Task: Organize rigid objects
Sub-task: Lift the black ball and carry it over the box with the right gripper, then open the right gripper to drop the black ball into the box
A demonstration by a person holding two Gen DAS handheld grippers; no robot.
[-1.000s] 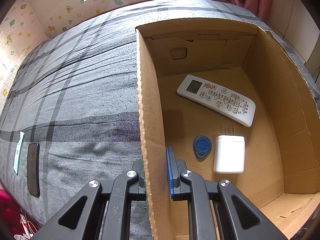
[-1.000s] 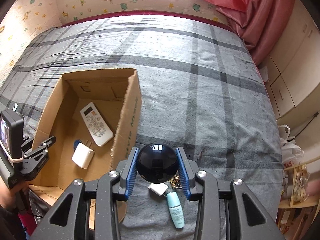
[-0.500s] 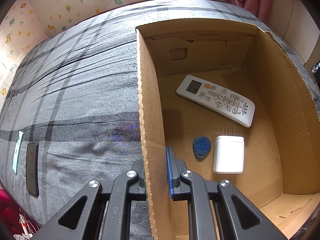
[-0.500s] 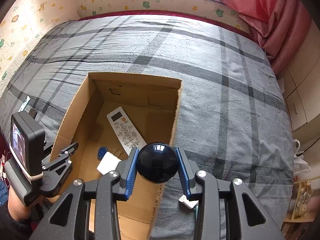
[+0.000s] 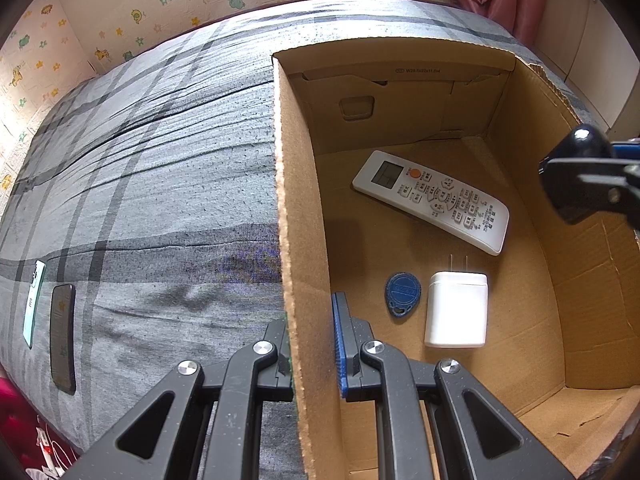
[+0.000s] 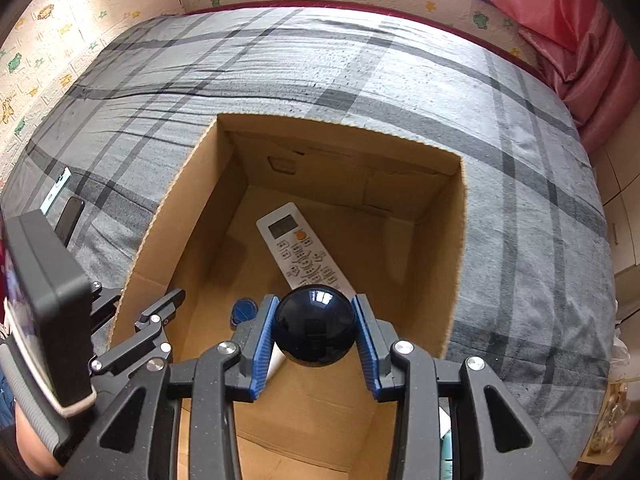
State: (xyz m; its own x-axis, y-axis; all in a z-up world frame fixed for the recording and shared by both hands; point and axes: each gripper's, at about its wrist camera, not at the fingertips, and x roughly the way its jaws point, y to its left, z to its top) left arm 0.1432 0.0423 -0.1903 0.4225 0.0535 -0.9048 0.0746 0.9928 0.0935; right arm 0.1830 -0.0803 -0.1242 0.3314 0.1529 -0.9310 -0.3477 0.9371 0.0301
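Note:
An open cardboard box stands on the bed. Inside lie a white remote control, a blue key fob and a white charger plug. My left gripper is shut on the box's left wall. My right gripper is shut on a glossy black ball and holds it above the box interior, over the near end of the remote. The ball and right gripper show at the right edge of the left wrist view.
The grey plaid bed cover surrounds the box. A black phone and a mint-green flat item lie near the bed's left edge. A pink curtain hangs at the far right. A cabinet stands right of the bed.
My right gripper has carried the black ball leftward from the bed beside the box to above the box interior. My left gripper has kept its hold on the box wall.

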